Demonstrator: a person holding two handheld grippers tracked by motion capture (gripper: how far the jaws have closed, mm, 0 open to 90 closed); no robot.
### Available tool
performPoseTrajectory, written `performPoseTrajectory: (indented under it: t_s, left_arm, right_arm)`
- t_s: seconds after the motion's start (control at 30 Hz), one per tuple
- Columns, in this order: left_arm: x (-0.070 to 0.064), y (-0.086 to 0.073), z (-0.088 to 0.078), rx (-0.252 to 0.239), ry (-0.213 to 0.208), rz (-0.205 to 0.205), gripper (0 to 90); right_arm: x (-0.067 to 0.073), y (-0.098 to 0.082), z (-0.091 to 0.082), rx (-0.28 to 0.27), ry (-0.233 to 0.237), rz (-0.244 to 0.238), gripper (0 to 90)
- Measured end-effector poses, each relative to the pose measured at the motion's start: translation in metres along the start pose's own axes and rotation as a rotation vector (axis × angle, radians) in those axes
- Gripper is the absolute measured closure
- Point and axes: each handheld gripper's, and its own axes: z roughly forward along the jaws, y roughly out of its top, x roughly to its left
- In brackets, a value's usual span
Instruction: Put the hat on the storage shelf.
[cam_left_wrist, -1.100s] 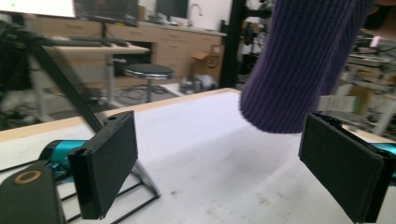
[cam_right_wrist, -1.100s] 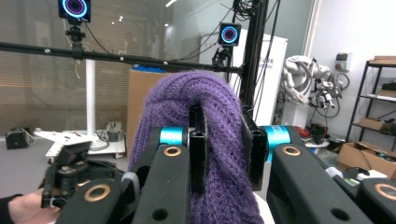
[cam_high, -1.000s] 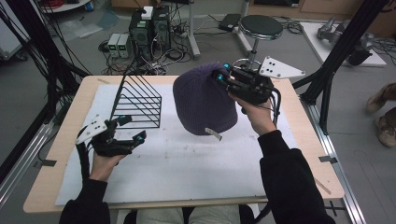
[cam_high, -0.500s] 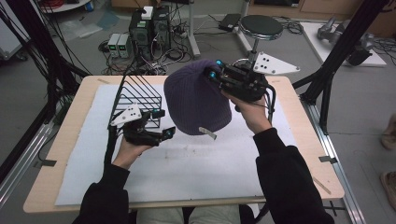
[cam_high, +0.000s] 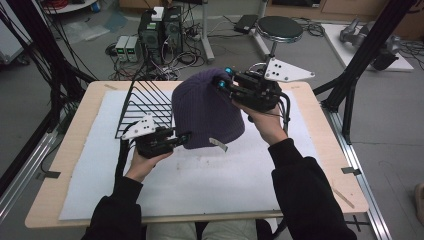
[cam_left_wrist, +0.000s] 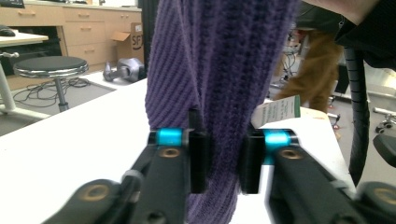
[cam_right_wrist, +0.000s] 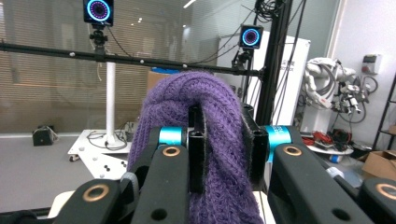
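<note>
Beanie (cam_high: 202, 112) hung above the table (cam_high: 310, 150), beside the wire rack (cam_high: 145, 102). Right gripper (cam_high: 224, 82) pinched the crown, raised high; left gripper (cam_high: 184, 138), low and level, closed on the hem. Looked like mid-handover or stretch; next probably called for pulling the knit taut.

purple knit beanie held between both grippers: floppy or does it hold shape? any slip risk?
Likely floppy: the purple beanie hangs slack from the right gripper, whose jaws bunch the knit into a thick fold. Probably light, since one pinch carries it. Slip risk looks low: the coarse ribbed knit squeezes between the left gripper jaws, though it may stretch when pulled.
</note>
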Motion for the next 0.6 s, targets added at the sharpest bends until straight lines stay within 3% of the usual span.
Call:
performPoseTrajectory:
  t_s: [0.17,0.43,0.6]
  left_arm:
    - [0.0031,-0.0002,-0.0032,0.019,0.016,-0.052,82.2]
    - [0.0026,0.0001,-0.0037,0.025,0.022,-0.041,82.5]
    - [0.0091,0.0018,-0.0103,0.019,0.035,-0.077,82.6]
  right_arm:
    - [-0.0037,-0.0033,-0.0051,0.017,-0.02,0.005,76.8]
    - [-0.0059,-0.0065,-0.0076,0.018,-0.031,0.011,76.7]
    - [-0.0059,-0.0073,-0.0061,0.02,-0.034,0.011,76.7]
